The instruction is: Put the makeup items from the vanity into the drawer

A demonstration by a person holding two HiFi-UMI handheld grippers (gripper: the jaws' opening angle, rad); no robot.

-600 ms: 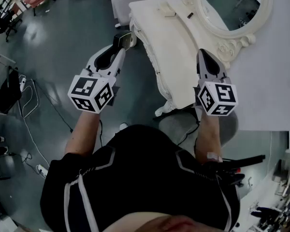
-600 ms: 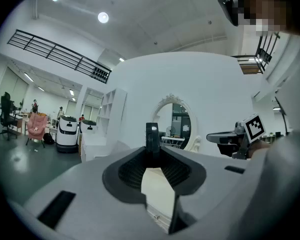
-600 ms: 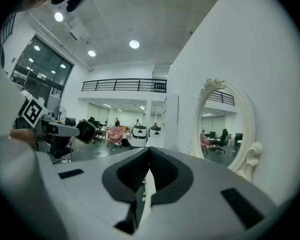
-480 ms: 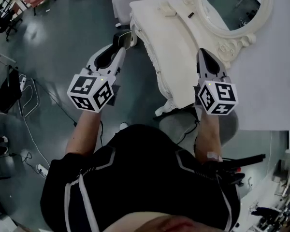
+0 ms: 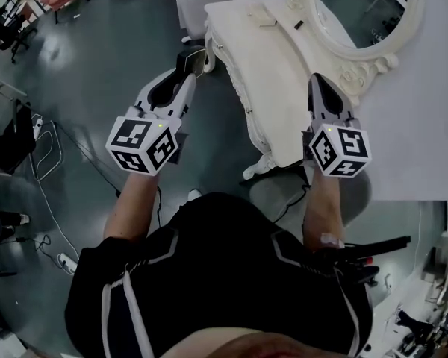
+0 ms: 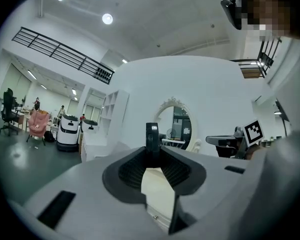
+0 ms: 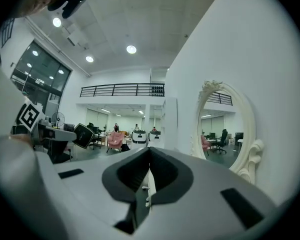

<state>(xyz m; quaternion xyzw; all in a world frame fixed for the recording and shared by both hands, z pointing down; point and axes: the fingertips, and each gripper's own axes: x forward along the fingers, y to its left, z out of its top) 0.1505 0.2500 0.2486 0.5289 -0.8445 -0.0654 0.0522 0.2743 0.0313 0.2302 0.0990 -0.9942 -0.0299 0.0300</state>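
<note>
Left tool (image 5: 190,60) out in front, held level, w/ its tips just off the left front corner of the vanity worktop (image 5: 272,80) and over the grey floor (image 5: 97,66). It's clamped on a black round compact (image 5: 188,55). In the left gripper view the compact (image 6: 151,134) stands edge-on, pinched right at the tips of the left tool (image 6: 152,145), pads pressing both sides.

Right tool (image 5: 315,82) is level too, over the right end of the worktop, near the carved base of the oval mirror (image 5: 358,10). In the right gripper view the right tool (image 7: 149,156) has its tips together, only a slit, nothing betw. them, and the mirror (image 7: 222,134) is close on its right.

Further back on the worktop, near the mirror, are a small dark item (image 5: 298,24) and a pale flat item (image 5: 266,19), apart from each other and well clear of both tools. Can't tell where the drawer is from the head view.
</note>
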